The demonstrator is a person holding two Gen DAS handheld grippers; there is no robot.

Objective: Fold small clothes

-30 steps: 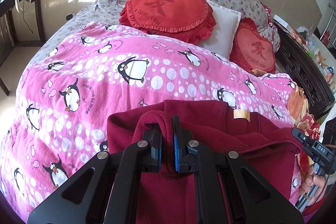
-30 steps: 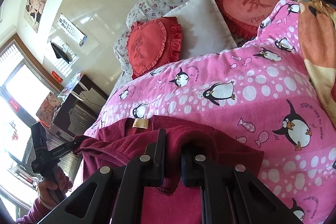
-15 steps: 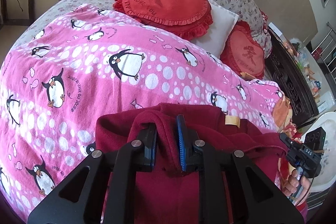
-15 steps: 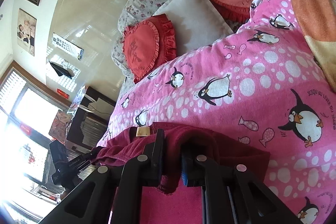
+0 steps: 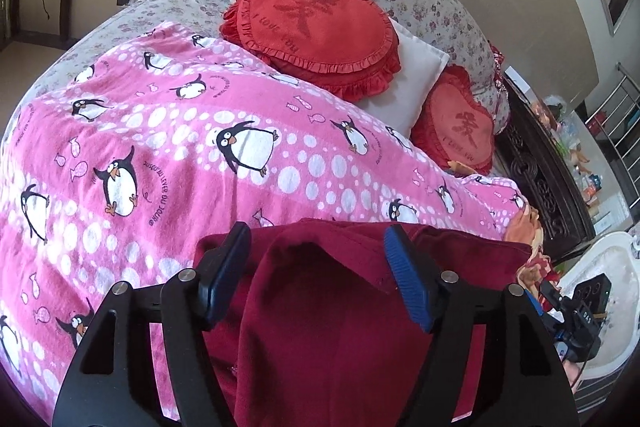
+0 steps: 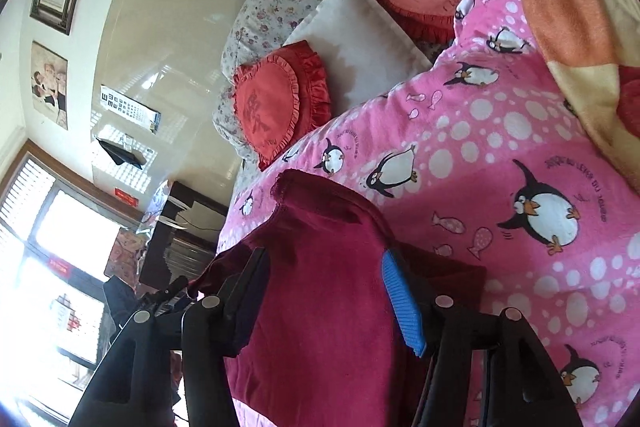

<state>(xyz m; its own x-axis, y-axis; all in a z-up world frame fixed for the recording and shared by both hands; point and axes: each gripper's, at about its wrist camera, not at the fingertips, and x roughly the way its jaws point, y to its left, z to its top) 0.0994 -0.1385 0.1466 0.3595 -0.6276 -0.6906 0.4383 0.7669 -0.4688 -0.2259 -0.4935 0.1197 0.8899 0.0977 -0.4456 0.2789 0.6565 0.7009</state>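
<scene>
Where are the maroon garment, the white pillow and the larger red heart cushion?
maroon garment (image 5: 340,327): left wrist view, folded front panel.
white pillow (image 5: 412,87): left wrist view, exposed corner.
larger red heart cushion (image 5: 316,23): left wrist view, centre of its face.

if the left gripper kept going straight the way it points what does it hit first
Most likely the dark red garment: it lies between the opening fingers of the left gripper. Beyond it is the pink penguin blanket, though depth is unclear.

Left gripper (image 5: 318,275) jaws opening, dark red garment (image 5: 332,327) seemingly loose between them, on pink penguin blanket (image 5: 168,147)
</scene>
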